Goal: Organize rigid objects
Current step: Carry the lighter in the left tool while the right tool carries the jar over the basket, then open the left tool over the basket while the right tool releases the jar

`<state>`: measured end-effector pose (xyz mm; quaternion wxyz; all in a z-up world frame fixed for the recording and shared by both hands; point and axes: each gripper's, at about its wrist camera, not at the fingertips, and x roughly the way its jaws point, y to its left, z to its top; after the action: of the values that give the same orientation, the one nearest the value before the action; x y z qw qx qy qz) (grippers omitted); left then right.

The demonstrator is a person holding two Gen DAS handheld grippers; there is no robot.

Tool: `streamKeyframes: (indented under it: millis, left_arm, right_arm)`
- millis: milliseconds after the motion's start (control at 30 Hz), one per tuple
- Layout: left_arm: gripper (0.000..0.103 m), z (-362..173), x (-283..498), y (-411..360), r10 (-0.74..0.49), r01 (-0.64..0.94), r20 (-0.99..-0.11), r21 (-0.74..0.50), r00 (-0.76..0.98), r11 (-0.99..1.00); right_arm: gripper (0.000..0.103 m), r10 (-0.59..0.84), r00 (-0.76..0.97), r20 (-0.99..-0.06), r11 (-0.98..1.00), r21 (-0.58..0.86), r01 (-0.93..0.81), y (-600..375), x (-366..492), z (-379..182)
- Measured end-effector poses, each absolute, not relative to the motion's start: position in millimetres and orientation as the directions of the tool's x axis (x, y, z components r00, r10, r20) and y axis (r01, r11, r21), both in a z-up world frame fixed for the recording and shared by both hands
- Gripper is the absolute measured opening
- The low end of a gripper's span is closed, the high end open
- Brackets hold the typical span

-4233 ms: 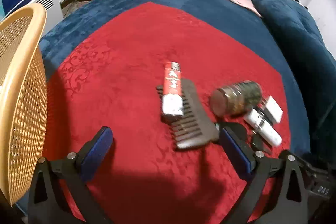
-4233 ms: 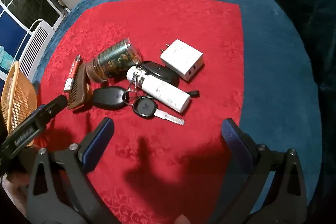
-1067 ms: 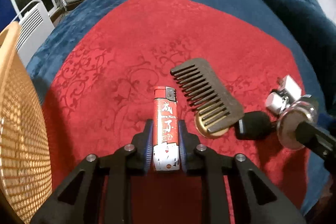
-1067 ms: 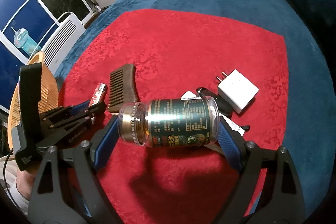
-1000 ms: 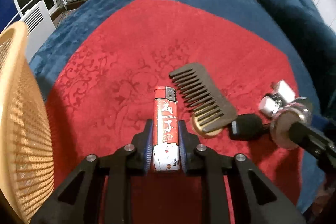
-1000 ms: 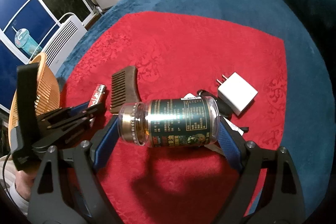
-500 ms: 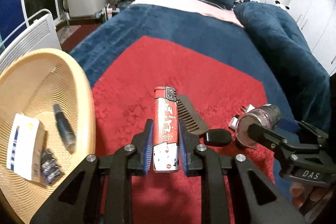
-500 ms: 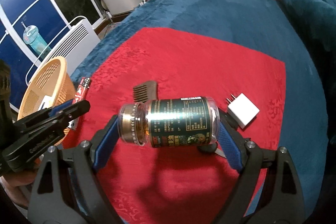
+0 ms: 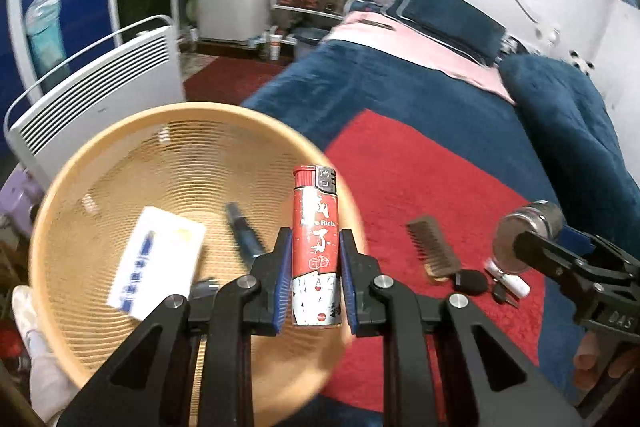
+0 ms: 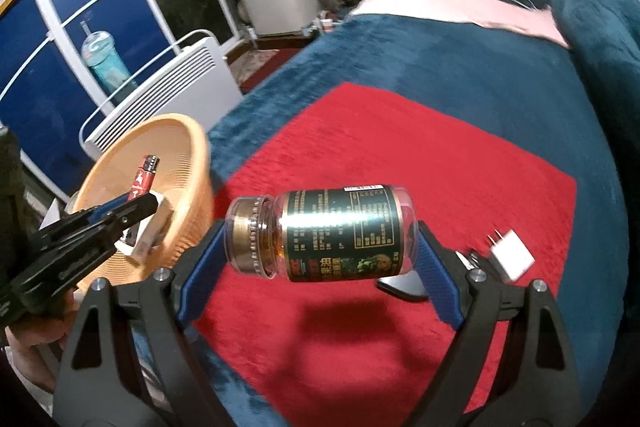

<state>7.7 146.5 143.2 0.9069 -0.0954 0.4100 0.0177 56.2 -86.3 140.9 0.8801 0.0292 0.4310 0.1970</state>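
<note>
**Lighter over the basket, jar carried alongside**

At the far left a white panel heater point(image 9: 100, 95) stands behind the woven basket point(image 9: 80, 195). The left gripper point(image 9: 314, 279) is clamped tight on a red lighter point(image 9: 315, 247), which stands upright between its blue pads above the basket's right-hand rim. Inside the basket lie a white card-like box point(image 9: 156, 263) and a dark pen-shaped item point(image 9: 244, 231).

To the right, on the red cloth point(image 9: 420, 179) spread over a blue blanket point(image 9: 360, 75), rest a brown comb point(image 9: 434, 251), a black key fob point(image 9: 472, 281) just beside it, and a small white tube point(image 9: 510, 279).

The right gripper point(image 10: 320, 259) has its jaws set wide, gripping a green-labelled jar point(image 10: 332, 235) sideways, end to end, lid pointing left, lifted clear of the cloth.

Only the left wrist view shows the basket's contents and the comb; the jar hides them in the right wrist view, which alone shows a white charger plug point(image 10: 512, 255) on the cloth at right.
</note>
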Motion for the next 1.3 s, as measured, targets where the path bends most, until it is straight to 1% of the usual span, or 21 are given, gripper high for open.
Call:
streamKeyframes:
  millis: [233,433,967,1300]
  left_arm:
    - [0.022,153,-5,198,0.021,-0.2,-0.744,-0.152,0.667,0.968]
    - [0.022,152,-10,233,0.048,-0.26,-0.747,-0.17,0.663,0.95]
    - [0.022,125,-10,291,0.047,-0.358,-0.78,-0.232,0.624,0.905]
    - [0.022,109,2,299,0.022,-0.374,-0.809,-0.247,0.587,0.894]
  right_arm:
    - [0.089,0.422,0.528,-0.737,0.884,0.206,-0.419,-36,58,152]
    - [0.089,0.451,0.501,-0.738,0.853,0.19,-0.487,5,56,154]
    - [0.089,0.462,0.439,-0.771,0.805,0.156,-0.572,69,56,145]
    - [0.089,0.45,0.416,-0.79,0.799,0.148,-0.584,89,57,136]
